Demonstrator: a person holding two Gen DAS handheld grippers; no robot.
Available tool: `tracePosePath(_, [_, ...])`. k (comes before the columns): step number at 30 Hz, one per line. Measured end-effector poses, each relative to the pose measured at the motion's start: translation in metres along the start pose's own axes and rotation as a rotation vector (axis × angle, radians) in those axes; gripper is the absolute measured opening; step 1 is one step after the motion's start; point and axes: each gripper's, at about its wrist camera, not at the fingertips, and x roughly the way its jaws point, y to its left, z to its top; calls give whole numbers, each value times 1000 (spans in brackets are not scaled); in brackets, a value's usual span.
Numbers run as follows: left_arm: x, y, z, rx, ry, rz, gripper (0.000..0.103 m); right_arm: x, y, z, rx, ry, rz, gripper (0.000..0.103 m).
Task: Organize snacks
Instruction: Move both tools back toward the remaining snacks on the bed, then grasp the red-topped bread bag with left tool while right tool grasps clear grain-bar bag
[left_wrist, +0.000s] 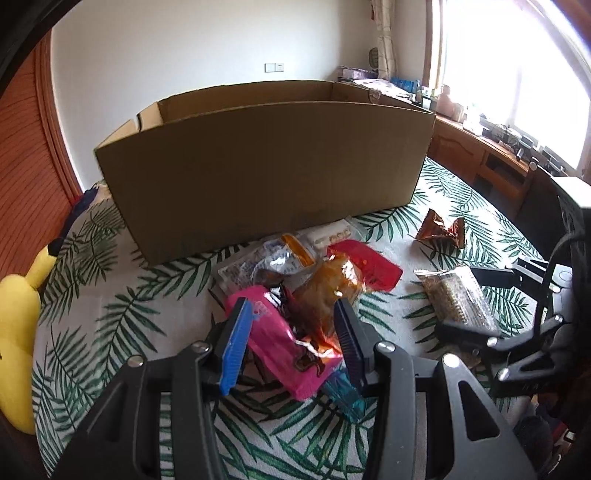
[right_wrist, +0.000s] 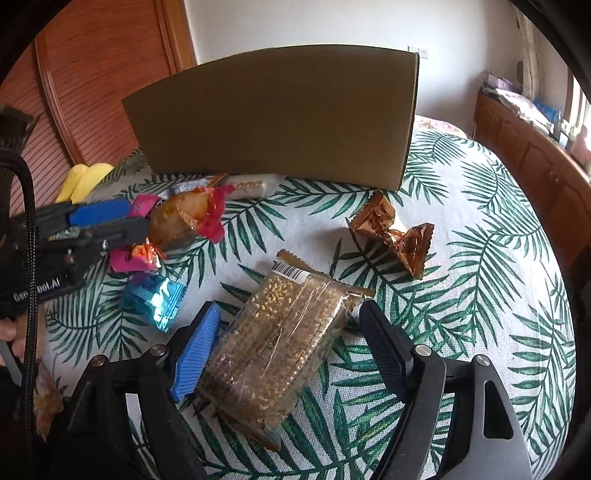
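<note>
An open cardboard box (left_wrist: 266, 162) stands at the back of the leaf-print cloth; it also shows in the right wrist view (right_wrist: 280, 114). My left gripper (left_wrist: 291, 325) is open, its jaws on either side of a pink packet (left_wrist: 273, 332) and an orange-brown clear packet (left_wrist: 325, 291) in a pile of snacks. My right gripper (right_wrist: 291, 325) is open around a clear bag of grain snack (right_wrist: 273, 332), jaws not touching it; that bag also shows in the left wrist view (left_wrist: 458, 299). A copper foil packet (right_wrist: 391, 232) lies apart near the box.
A blue foil packet (right_wrist: 159, 299) lies left of the grain bag. A red packet (left_wrist: 369, 266) and white packets (left_wrist: 332, 236) lie by the box. A yellow plush toy (left_wrist: 18, 332) sits at the cloth's left edge. Wooden cabinets (left_wrist: 480, 162) stand far right.
</note>
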Motion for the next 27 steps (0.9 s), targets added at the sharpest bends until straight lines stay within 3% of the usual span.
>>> tracePosePath(6, [8, -6, 15, 76, 13, -28, 46, 3, 14, -6, -41, -18, -86, 89])
tracePosePath(16, [34, -20, 25, 245, 117, -144, 51, 5, 8, -5, -22, -14, -81, 92])
tracePosePath(21, [49, -28, 26, 318, 193, -144, 57, 5, 9, -5, -22, -15, -81, 92])
tracePosePath(27, [51, -26, 27, 291, 177, -145, 64, 5, 9, -5, -22, -16, -81, 92])
